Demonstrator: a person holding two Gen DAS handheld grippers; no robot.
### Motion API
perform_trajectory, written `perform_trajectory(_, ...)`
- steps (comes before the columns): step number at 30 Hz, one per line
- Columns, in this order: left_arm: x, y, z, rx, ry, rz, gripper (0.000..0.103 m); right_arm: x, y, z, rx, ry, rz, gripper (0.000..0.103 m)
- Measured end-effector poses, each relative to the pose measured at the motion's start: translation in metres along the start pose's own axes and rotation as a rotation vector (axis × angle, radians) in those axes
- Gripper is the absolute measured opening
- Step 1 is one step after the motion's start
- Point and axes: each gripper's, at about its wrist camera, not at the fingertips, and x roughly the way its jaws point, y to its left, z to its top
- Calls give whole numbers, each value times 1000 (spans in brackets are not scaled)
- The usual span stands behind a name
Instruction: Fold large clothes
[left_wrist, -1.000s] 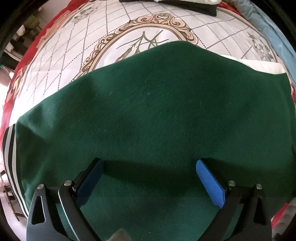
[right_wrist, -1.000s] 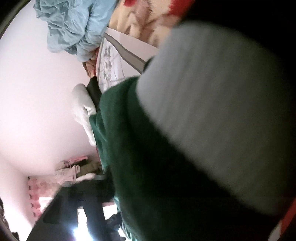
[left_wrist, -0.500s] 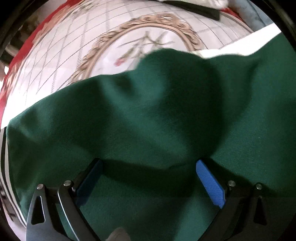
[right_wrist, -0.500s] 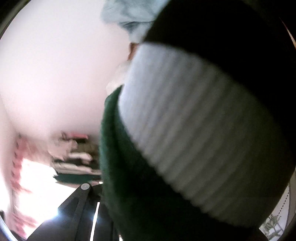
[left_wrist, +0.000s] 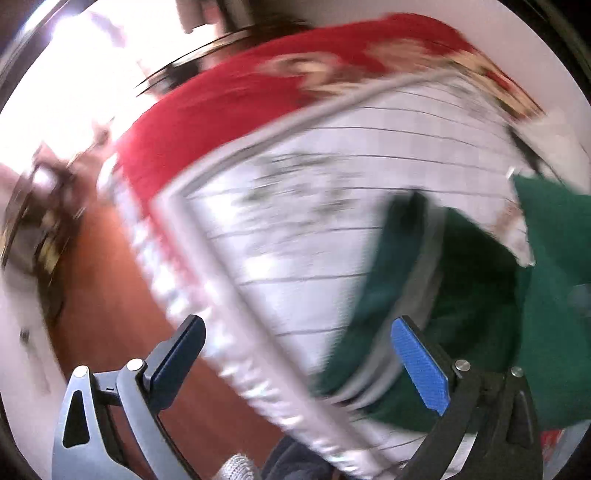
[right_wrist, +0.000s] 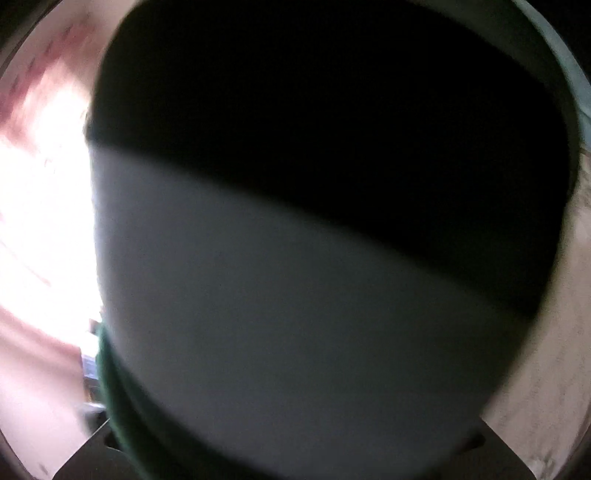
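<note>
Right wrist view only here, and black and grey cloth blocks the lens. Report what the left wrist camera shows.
Observer: The left hand-held gripper is open, with nothing between its pads.
Operator: Locate the garment.
Observer: The green garment is bunched at the right of that view, over the bedspread.
Operator: Say what's below the gripper.
Observer: The bedspread's edge, with reddish-brown floor beyond it. The picture is blurred.

Left gripper (left_wrist: 295, 354) fingers spread wide, empty; right gripper's fingers hidden.
</note>
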Motion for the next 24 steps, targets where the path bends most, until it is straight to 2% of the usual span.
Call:
perform_trajectory(3, 5, 48, -18, -87, 28, 56, 103, 81, 49, -33, -110, 143, -23, 18)
perform_trajectory(6, 12, 71, -31, -155, 69, 74, 103, 142, 79, -67, -197, 286, -65, 22)
perform_trajectory(7, 13, 81, -34, -173, 80, 76, 103, 154, 88, -74, -224, 323, -71, 32)
perform_trajectory(8, 13, 83, -36, -183, 83, 76, 103, 161, 96, -76, -244, 353, -65, 45)
perform_trajectory(9, 10, 88, -37, -192, 83, 74, 103, 164, 105, -76, -264, 375, -42, 53)
perform_trajectory(10, 5, 90, -37, -198, 81, 69, 103, 162, 114, -73, -278, 403, 10, 68)
perform_trajectory(11, 1, 89, -35, -205, 76, 61, 103, 159, 118, -69, -283, 425, 45, 73)
perform_trajectory(13, -14, 87, -29, -214, 50, 40, 103, 144, 121, -63, -271, 470, 118, 74)
perform_trajectory(14, -18, 85, -23, -215, 35, 30, 103, 138, 109, -48, -241, 491, 171, 74)
perform_trajectory(15, -27, 81, -17, -216, 13, 14, 103, 115, 93, -57, -188, 513, 240, 74)
perform_trajectory(16, -32, 77, -11, -216, -4, 2, 103, 100, 81, -50, -141, 531, 306, 74)
perform_trajectory(18, -46, 66, 2, -219, -47, -33, 103, 73, 71, -53, -80, 551, 366, 74)
perform_trajectory(20, -56, 48, 16, -195, -89, -62, 103, 61, 46, -36, 10, 535, 346, 74)
perform_trajectory(21, -57, 37, 21, -175, -101, -65, 103, 35, 18, -36, 58, 530, 275, 74)
perform_trajectory(24, -41, -3, 36, -91, -118, -72, 103, 16, -27, -11, 99, 473, 87, 74)
